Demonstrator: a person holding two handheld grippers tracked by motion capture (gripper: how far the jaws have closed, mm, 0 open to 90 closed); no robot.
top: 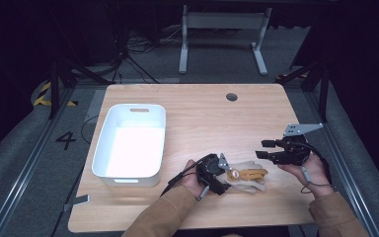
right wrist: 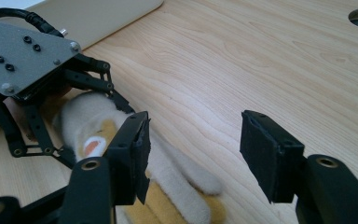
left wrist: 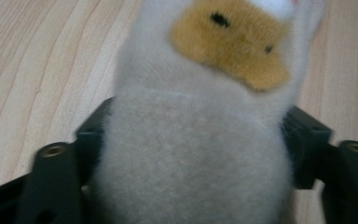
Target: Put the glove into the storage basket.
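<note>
Soft grey-white fur of the plush toy sits right in front of the left gripper's camera, between its two black jaws, and both jaws press into the sides of the body. So the left gripper is clamped on the toy, which lies on its side on the wooden table, with an orange patch and small dark marks at the end away from this gripper. In the high view the toy stretches from the left gripper toward the right gripper, near the front edge of the table.

In the right gripper view, the right gripper hangs just above the toy with its jaws standing wide apart and nothing between them, so it is released. Its jaws point toward the left gripper.

Beyond the left gripper, farther to its left, a white plastic bin stands on the table. The table surface is light wood with visible grain, and a round cable hole is far ahead of both grippers. Around the table the room is dark, with grey floor, cables and a white desk frame behind.
</note>
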